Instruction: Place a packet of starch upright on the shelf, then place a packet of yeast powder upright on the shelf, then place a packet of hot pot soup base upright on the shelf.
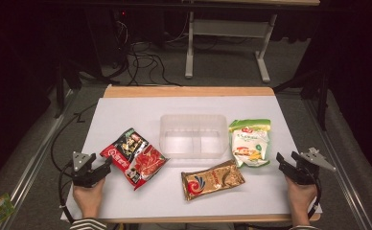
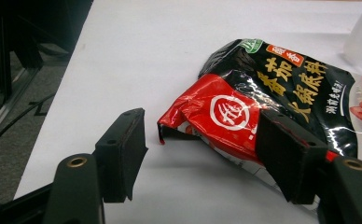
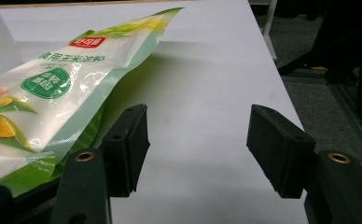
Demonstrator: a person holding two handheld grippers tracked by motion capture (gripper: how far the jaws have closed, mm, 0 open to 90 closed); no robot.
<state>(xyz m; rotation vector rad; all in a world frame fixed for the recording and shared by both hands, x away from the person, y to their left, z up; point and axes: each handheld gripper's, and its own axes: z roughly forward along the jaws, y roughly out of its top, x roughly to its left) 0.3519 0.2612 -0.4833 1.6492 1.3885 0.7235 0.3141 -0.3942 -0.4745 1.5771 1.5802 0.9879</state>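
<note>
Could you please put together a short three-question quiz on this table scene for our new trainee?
1. True or false: the left claw is shut on the red and black packet.
2. Which packet lies nearest the right claw? A) the gold and brown packet B) the green and white packet C) the red and black packet
3. Fill in: the clear plastic container on the table stands between the red and black packet and the ____ packet.

Key: 1 false, its jaws stand open with the packet's corner between them; 2 B; 3 green and white.
</note>
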